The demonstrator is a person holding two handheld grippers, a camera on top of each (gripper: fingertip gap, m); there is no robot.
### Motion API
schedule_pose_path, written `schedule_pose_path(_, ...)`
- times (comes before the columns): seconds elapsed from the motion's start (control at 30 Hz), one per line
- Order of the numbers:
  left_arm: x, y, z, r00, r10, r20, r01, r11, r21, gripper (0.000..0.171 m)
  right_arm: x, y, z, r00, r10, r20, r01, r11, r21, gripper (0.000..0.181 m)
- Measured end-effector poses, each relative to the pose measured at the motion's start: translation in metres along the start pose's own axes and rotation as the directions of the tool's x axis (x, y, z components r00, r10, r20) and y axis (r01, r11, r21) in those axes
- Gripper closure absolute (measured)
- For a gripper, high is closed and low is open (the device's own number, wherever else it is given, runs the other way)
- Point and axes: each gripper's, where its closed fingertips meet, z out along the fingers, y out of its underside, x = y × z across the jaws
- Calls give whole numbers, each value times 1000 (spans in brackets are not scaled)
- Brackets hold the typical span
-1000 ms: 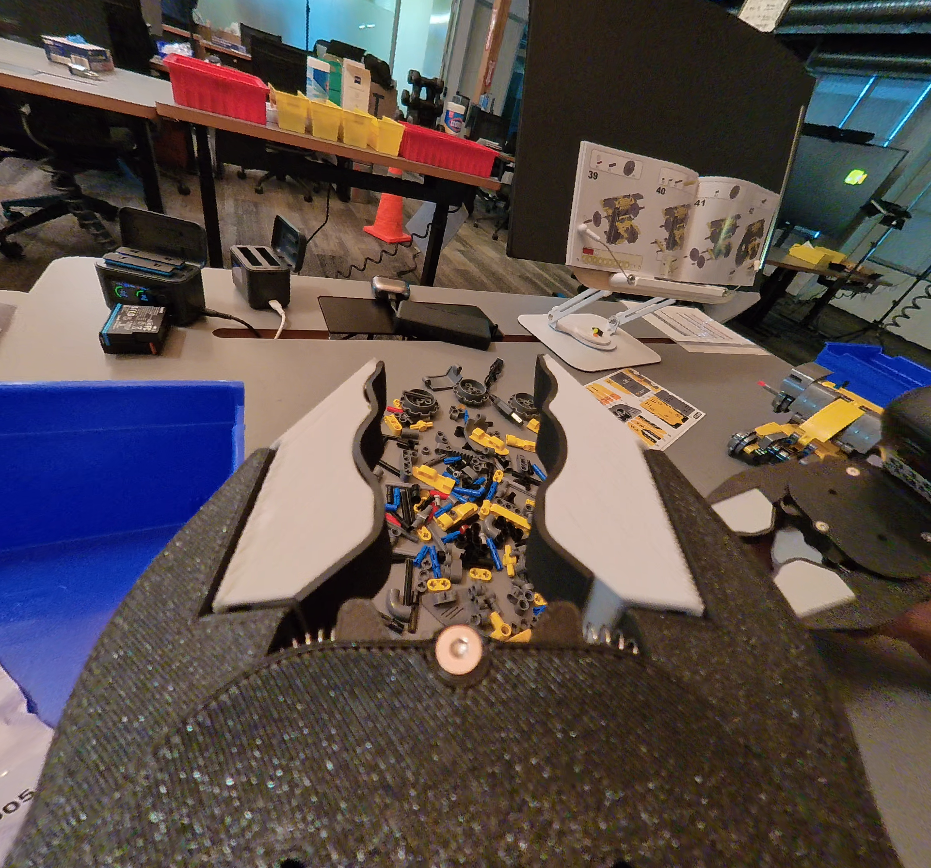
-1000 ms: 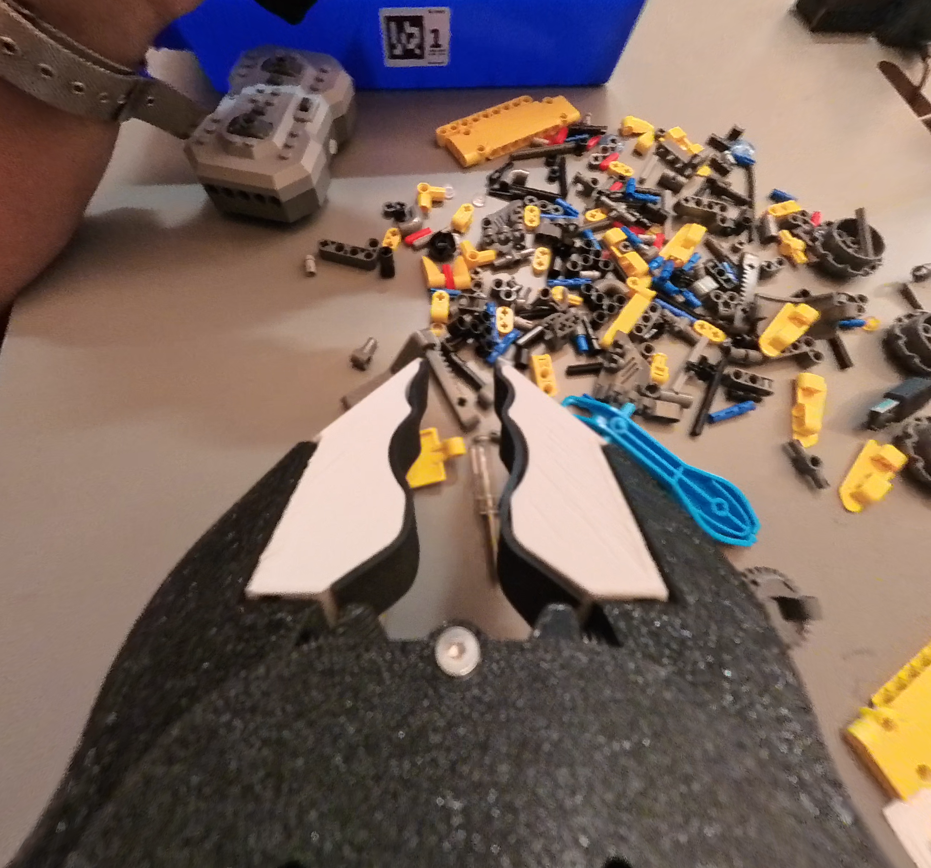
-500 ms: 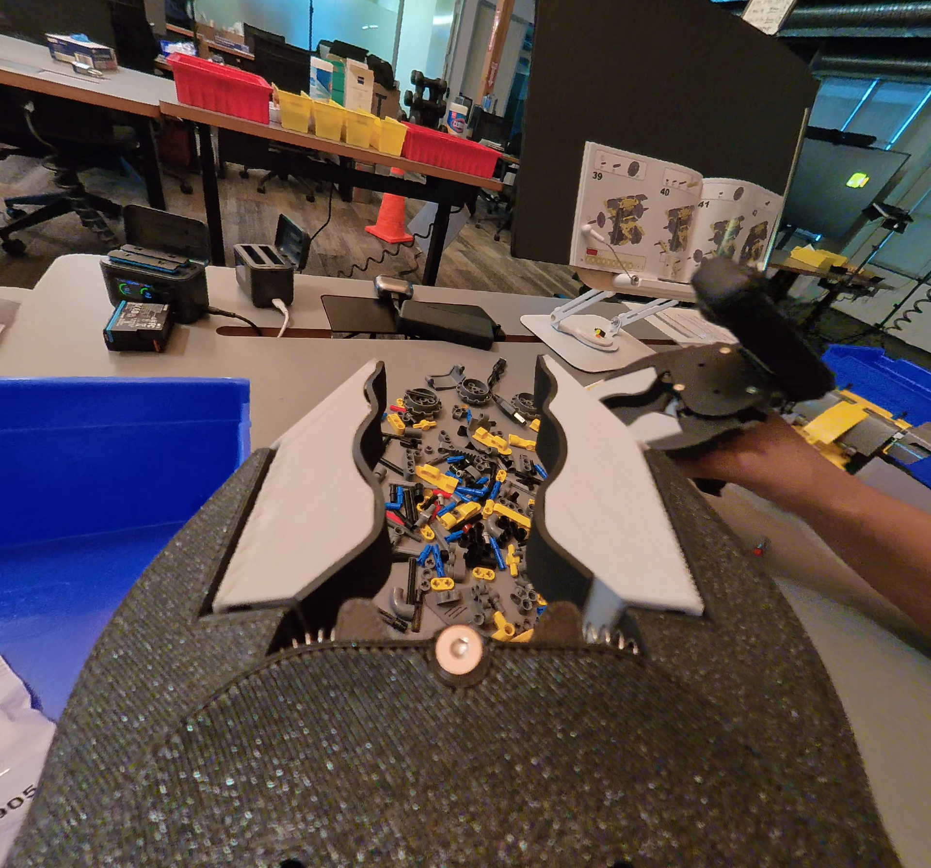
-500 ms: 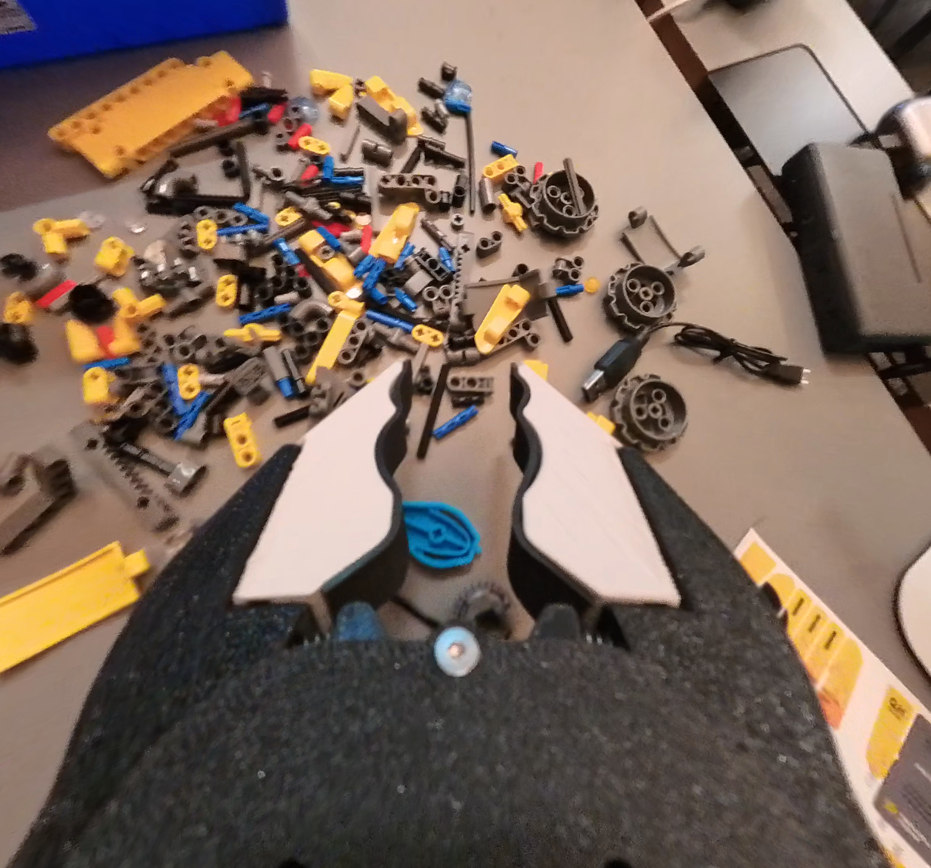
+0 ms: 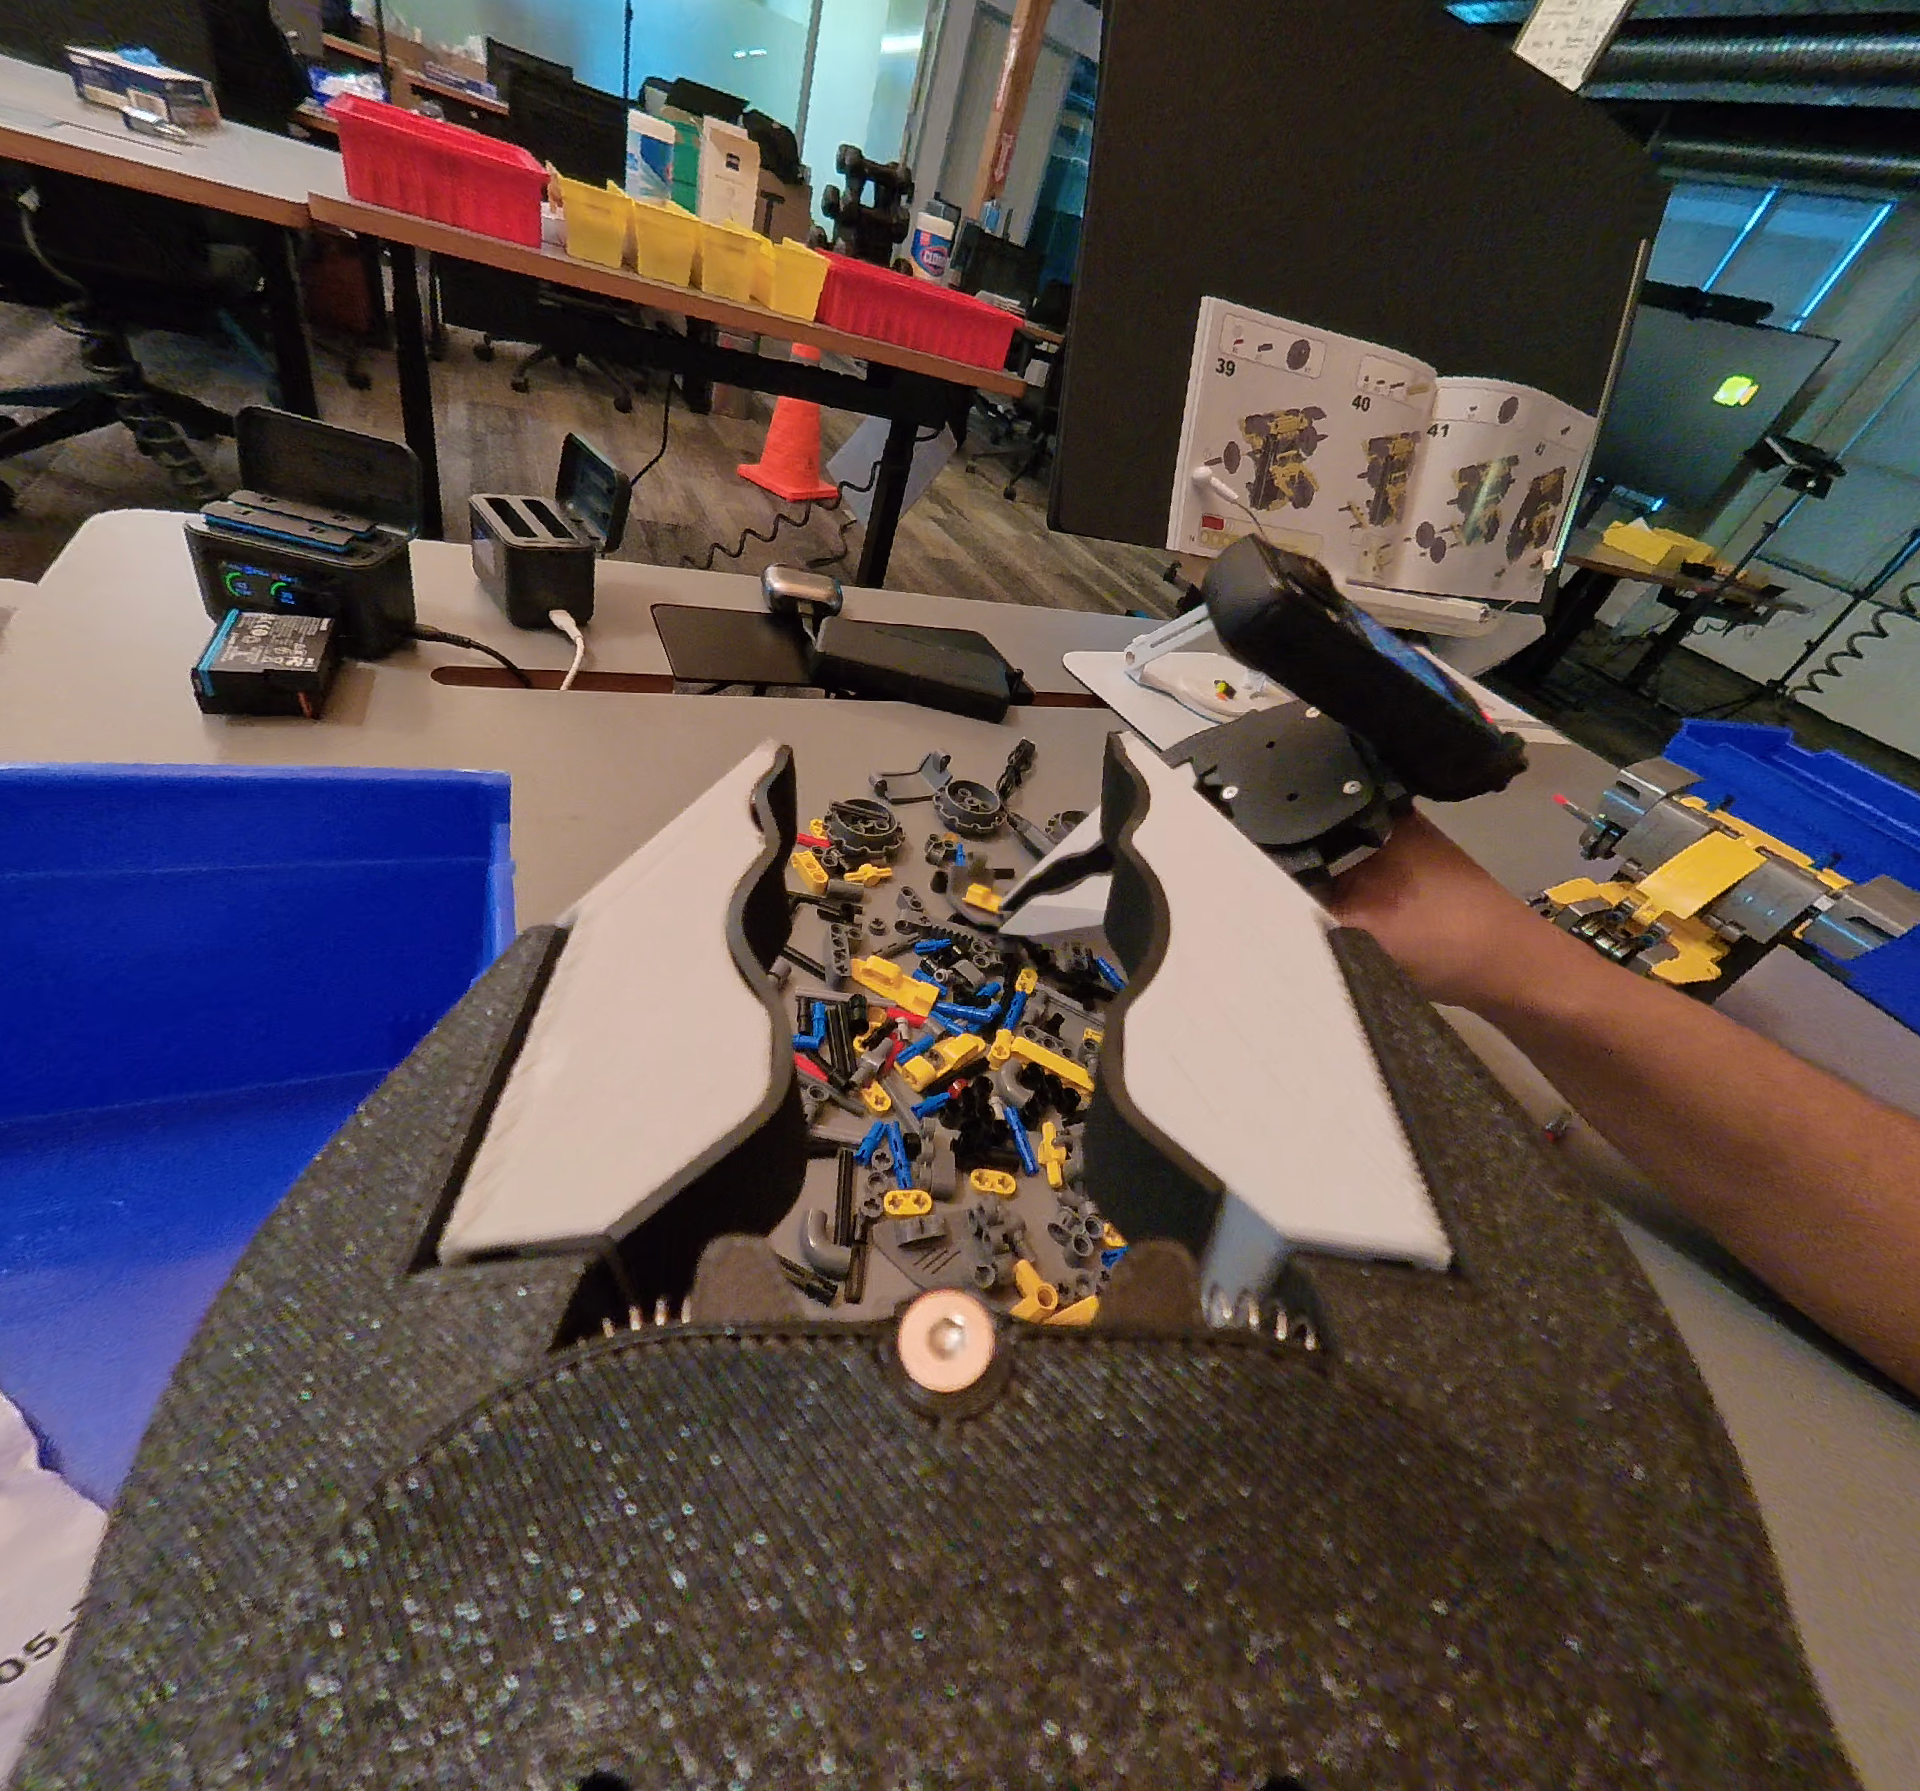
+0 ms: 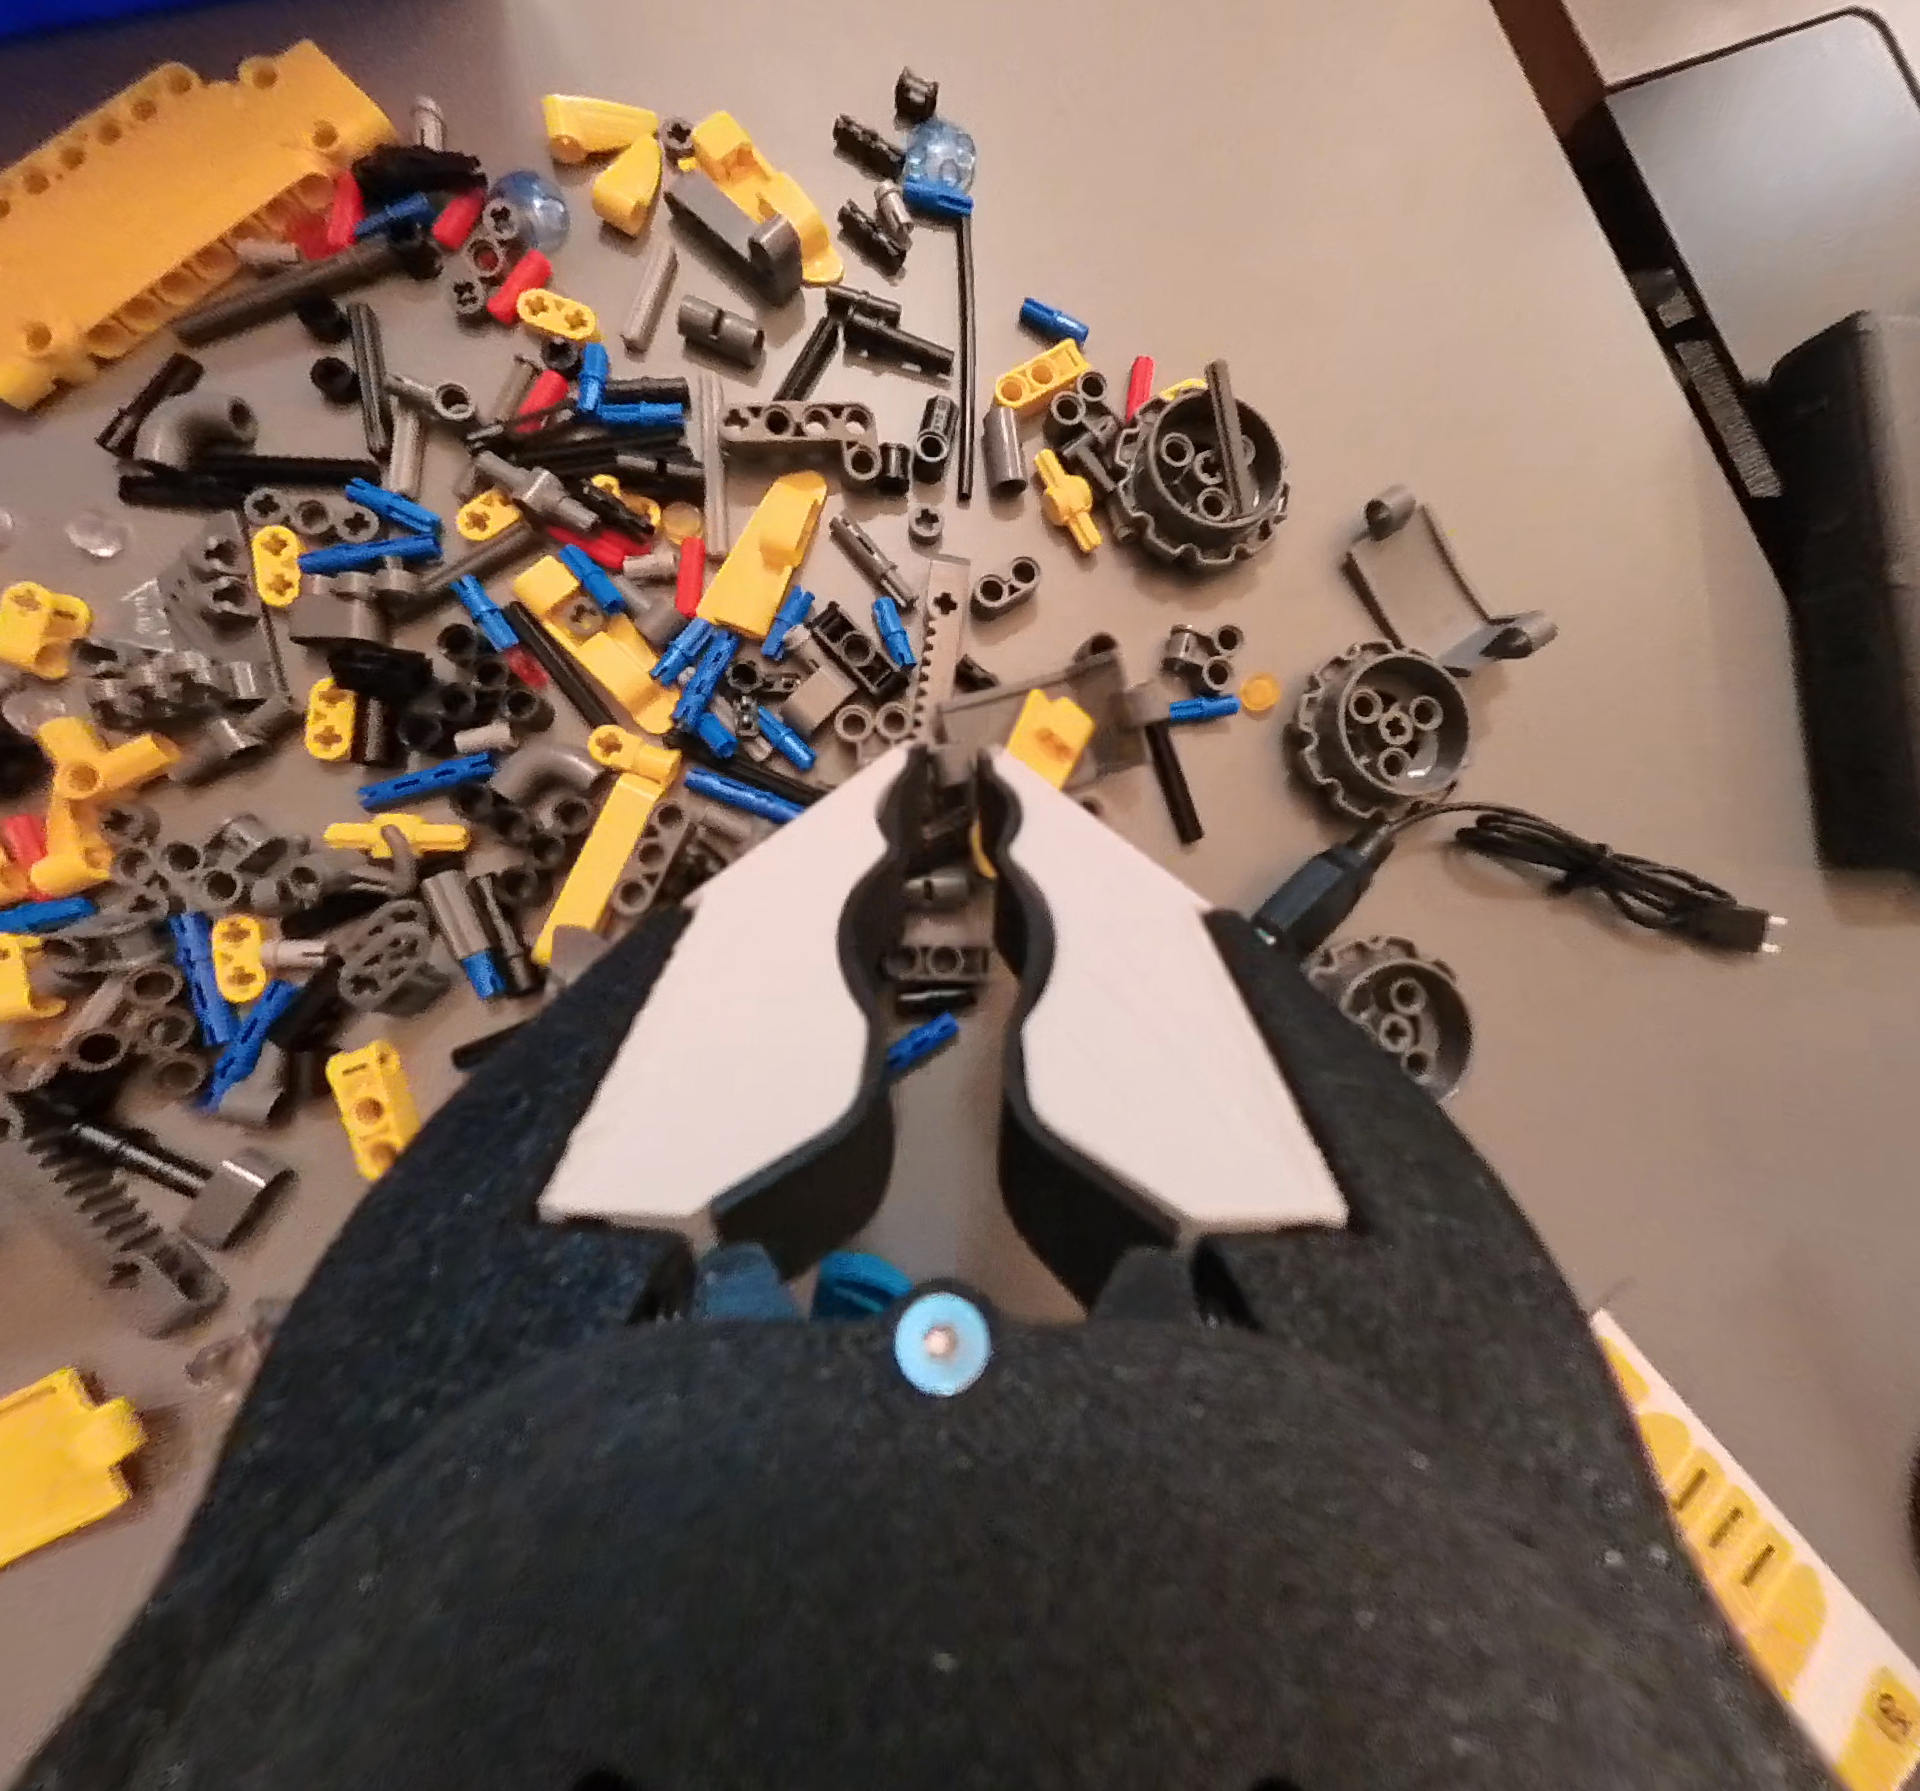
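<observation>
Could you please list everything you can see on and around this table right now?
table: one, grey, under everything
brick pile: many small pieces, yellow, blue, black, grey, red, mid-table
beam: one, yellow, long, at the pile's edge
wheels: three, grey, beside the pile
cable: one, black, by the wheels
bins: two, blue, at opposite ends of the table
model: one, yellow and grey, partly built
booklet: one, open on a stand, at the back
chargers: two, black, at the back
left claw: open, above the pile
right claw: tips nearly together around a small grey piece; grip unclear
arm: one, bare, behind the right claw
</observation>
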Motion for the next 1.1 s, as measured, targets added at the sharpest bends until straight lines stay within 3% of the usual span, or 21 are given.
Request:
schedule_pose_path(0.23, 3, 2, 2, 1000, 2, -5, -2, 1000, -9, 114, 14, -6, -28, 998, -26, -50, 28, 999, 38, 174)
schedule_pose_path(0.53, 3, 2, 3, 1000, 2, -7, -2, 1000, -10, 114, 44, -11, -78, 992, 127, -10, -123, 975, 183, 174)
schedule_pose_path(0.87, 4, 4, 4, 1000, 4, -6, -4, 1000, -16, 114, 58, 17, -79, 974, 225, 11, -225, 967, 116, 174)
schedule_pose_path(1.1, 3, 4, 4, 1000, 2, -5, -2, 1000, -17, 114, 22, 19, -65, 968, 183, 173, -196, 979, 61, 174)
